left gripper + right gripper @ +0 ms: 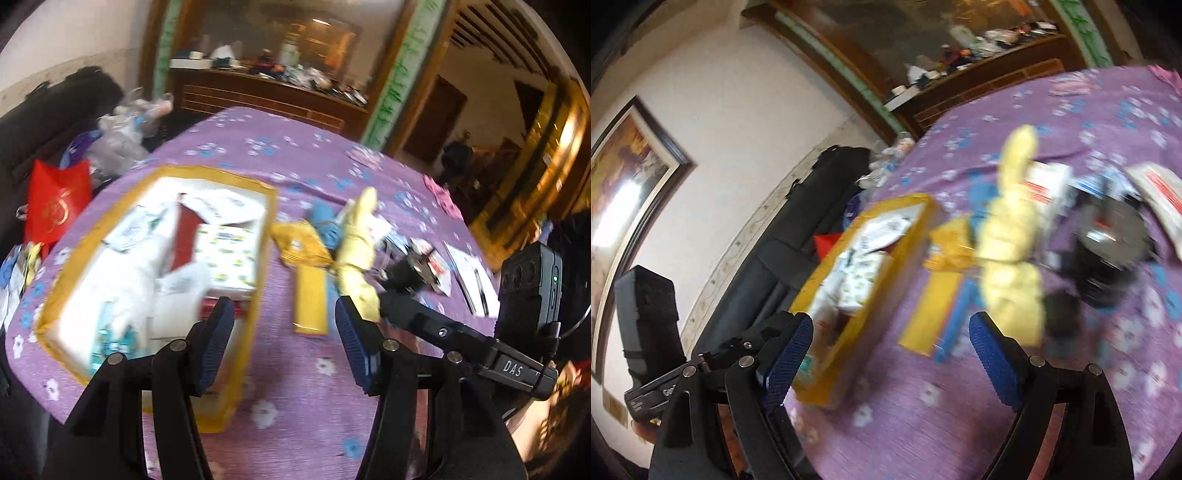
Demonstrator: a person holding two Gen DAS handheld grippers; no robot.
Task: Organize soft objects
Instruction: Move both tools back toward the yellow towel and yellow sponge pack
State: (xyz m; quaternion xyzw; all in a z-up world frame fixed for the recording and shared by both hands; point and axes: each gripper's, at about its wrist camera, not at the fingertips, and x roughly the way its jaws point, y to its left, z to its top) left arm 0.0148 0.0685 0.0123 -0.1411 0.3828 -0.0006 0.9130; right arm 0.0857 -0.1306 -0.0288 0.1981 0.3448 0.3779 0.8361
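Purple flowered cloth covers the table [314, 380], and both views are pretty smeared, so small print and labels can't be read. Dark stuff right of the yellow plush toy [356, 251] is just a black blur with red and white paper under it; can't tell what it is. That toy lies mid-table, partly over a blue soft thing [325, 221] and a crumpled yellow packet [301, 247], with a flat yellow pack [310, 302] just beside it. Over to the side sits a yellow box [255, 306] holding white packs, a dotted tissue pack [231, 258] and something red. Left gripper [284, 339] hangs wide open with nothing in it above the box edge; right gripper [890, 354] is wide open too, empty, near the toy.
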